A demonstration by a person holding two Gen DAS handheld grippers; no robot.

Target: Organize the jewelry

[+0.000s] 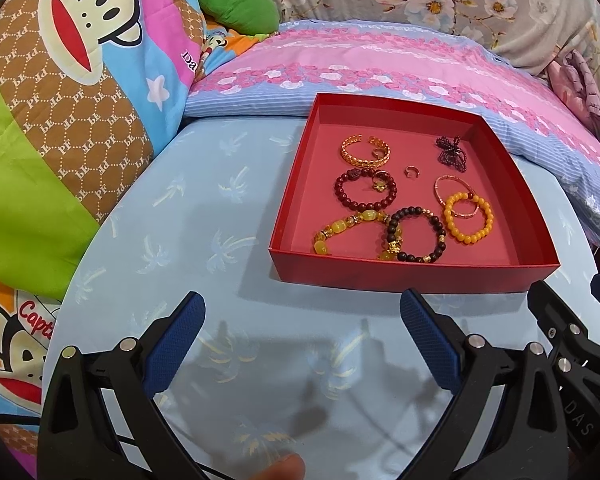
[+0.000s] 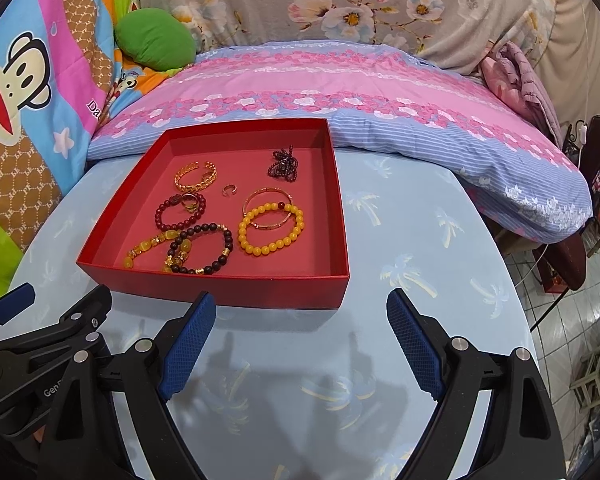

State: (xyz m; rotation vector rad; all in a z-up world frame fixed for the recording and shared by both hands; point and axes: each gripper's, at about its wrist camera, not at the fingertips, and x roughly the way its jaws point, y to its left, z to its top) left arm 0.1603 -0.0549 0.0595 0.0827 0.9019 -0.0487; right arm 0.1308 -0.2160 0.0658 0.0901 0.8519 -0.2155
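A shallow red box [image 1: 400, 276] [image 2: 236, 290] stands on a round table. It holds several pieces: a gold cuff [image 1: 365, 151] [image 2: 195, 175], a dark red bead bracelet [image 1: 342, 192] [image 2: 160, 216], a yellow stone bracelet [image 1: 340, 226] [image 2: 156, 240], a dark bead bracelet [image 1: 440, 236] [image 2: 228, 240], an orange bead bracelet [image 1: 488, 220] [image 2: 296, 230], a thin rose-gold bangle [image 1: 440, 188] [image 2: 256, 196], a small ring [image 1: 411, 171] [image 2: 229, 189] and a dark bead cluster [image 1: 452, 152] [image 2: 284, 166]. My left gripper [image 1: 302, 312] and right gripper [image 2: 300, 312] are open and empty, just in front of the box.
The table [image 1: 220, 220] [image 2: 420, 260] has a light blue cloth with palm prints. A pink and blue pillow [image 1: 380, 64] [image 2: 340, 96] lies behind the box. A cartoon monkey quilt [image 1: 60, 100] and a green cushion [image 1: 236, 0] are at the left. A tiled floor [image 2: 580, 320] lies to the right.
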